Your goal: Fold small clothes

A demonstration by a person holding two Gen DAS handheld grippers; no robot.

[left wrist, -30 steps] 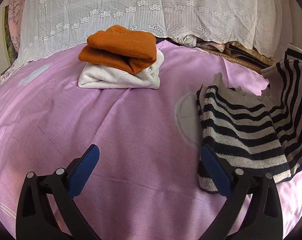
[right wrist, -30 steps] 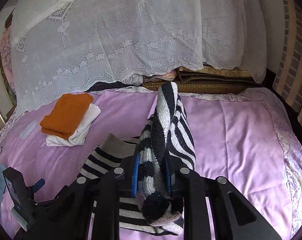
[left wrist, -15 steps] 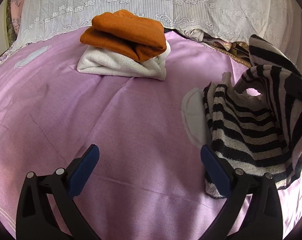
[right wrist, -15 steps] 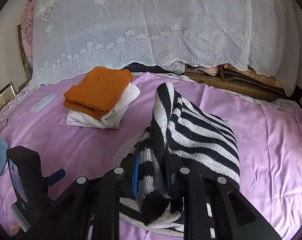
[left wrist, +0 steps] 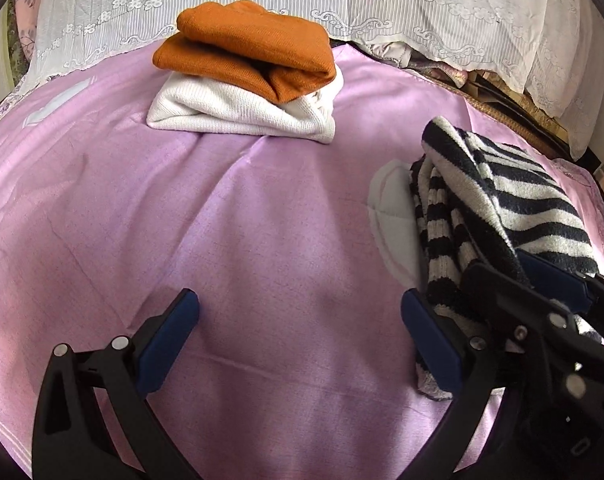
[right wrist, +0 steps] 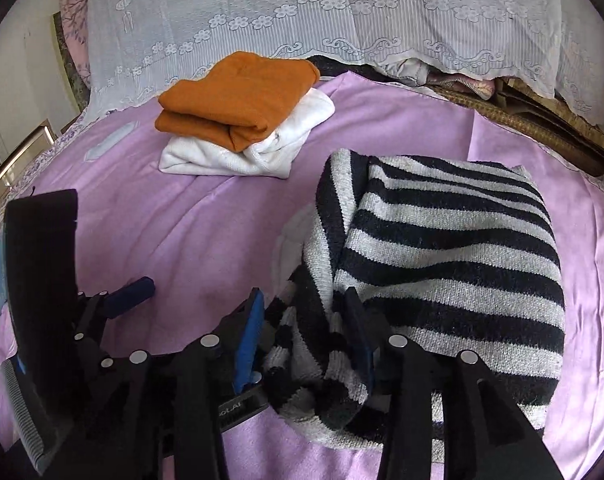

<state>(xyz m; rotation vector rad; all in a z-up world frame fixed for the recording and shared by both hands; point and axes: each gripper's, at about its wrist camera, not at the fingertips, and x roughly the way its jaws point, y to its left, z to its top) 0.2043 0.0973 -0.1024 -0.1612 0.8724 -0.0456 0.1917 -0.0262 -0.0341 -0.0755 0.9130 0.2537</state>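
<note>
A black-and-white striped knit garment (right wrist: 454, 248) lies folded over on the purple bedsheet (right wrist: 206, 232); it also shows at the right of the left wrist view (left wrist: 514, 200). My right gripper (right wrist: 302, 328) is shut on the garment's near edge, low over the sheet. My left gripper (left wrist: 298, 320) is open and empty just left of the garment, its right finger beside the striped edge. A folded orange garment (left wrist: 246, 52) rests on a folded white one (left wrist: 242, 112) at the back of the bed.
A white lace cover (right wrist: 322, 12) drapes over bedding behind the bed. A woven mat and bundled cloth (right wrist: 502, 96) lie at the back right. A white patch (left wrist: 394, 208) shows on the sheet next to the striped garment.
My right gripper has carried the striped garment's upper half over and down onto its lower half, toward the left. My left gripper has stayed open and moved forward a little.
</note>
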